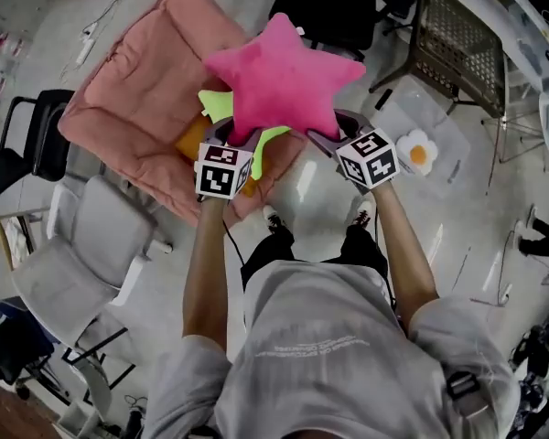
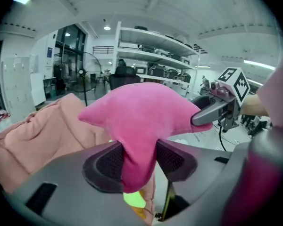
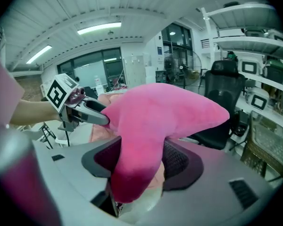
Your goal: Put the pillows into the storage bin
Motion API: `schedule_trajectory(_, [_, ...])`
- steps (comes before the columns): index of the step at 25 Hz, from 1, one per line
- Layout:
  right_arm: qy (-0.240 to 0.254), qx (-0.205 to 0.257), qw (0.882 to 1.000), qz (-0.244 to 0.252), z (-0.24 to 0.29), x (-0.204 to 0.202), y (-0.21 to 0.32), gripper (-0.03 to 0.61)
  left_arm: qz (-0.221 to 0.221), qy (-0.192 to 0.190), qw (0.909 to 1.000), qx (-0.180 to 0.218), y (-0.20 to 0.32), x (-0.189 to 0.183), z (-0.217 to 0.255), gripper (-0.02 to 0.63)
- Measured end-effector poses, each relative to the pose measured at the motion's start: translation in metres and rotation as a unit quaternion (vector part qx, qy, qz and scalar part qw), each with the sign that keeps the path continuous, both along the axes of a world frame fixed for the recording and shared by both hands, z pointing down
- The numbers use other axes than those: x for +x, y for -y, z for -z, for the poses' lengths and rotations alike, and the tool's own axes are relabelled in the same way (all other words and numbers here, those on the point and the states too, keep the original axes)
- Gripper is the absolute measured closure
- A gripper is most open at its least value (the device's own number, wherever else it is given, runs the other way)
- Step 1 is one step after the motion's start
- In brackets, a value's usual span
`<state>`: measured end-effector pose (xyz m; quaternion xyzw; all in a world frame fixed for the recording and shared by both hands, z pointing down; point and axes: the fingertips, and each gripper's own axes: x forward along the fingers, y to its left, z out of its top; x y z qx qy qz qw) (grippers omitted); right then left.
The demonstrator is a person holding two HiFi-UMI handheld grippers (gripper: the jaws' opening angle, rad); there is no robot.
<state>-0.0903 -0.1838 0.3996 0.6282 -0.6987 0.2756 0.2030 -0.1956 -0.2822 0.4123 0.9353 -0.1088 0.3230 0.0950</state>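
**Object in hand.** The pink star pillow point(image 1: 279, 76) is held in the air by both tools at once, above the near side of the salmon padded bin point(image 1: 119, 108), which is taken to be the storage bin.

**Left gripper** point(image 2: 139, 161). The jaws are set partly closed and are clamped on one lower point of the star. The plush is pinched narrow between the dark pads point(image 2: 108, 161).

**Right gripper** point(image 3: 139, 164). The same grip is seen here, with the jaws about half closed on the other lower point and the fabric squeezed and bulging below the pads.

**Reason for the hold (judged).** The star is wide and soft. With one point taken at each side it is kept spread and level, and it is not left to droop or swing from a single pinch.

**Bin contents.** A green pillow point(image 1: 218, 103) and an orange pillow point(image 1: 190, 140) are seen inside the bin, partly covered by the star in the head view.

**Outstanding.** A fried-egg pillow point(image 1: 417, 151) is left on the floor, well apart from the bin, on the right.

**Stage (judged).** The star is in transit and has not yet been released. It is to be carried further over the opening before both grips are let go together.
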Motion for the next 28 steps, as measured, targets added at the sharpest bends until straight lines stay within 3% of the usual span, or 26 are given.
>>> schedule_trajectory(6, [0.01,-0.002,0.993,-0.119,-0.014,0.096,-0.127,0.305,-0.123,0.008,0.9924,-0.008,-0.105,0.123,-0.013,0.387])
schedule_trajectory(14, [0.04,-0.005,0.977,-0.208,-0.058,0.242,-0.297,0.305,-0.219,0.036,0.9749,-0.018,-0.262,0.292,-0.053,0.387])
schedule_trajectory(23, [0.087,-0.032,0.949,-0.3,-0.18,0.404,-0.474,0.304,-0.319,0.092,0.9418,-0.052,-0.431,0.479,-0.175,0.387])
schedule_trajectory(28, [0.124,-0.05,0.932,-0.336,-0.269,0.46,-0.539,0.304,-0.35,0.135,0.9239,-0.073,-0.494,0.545,-0.263,0.383])
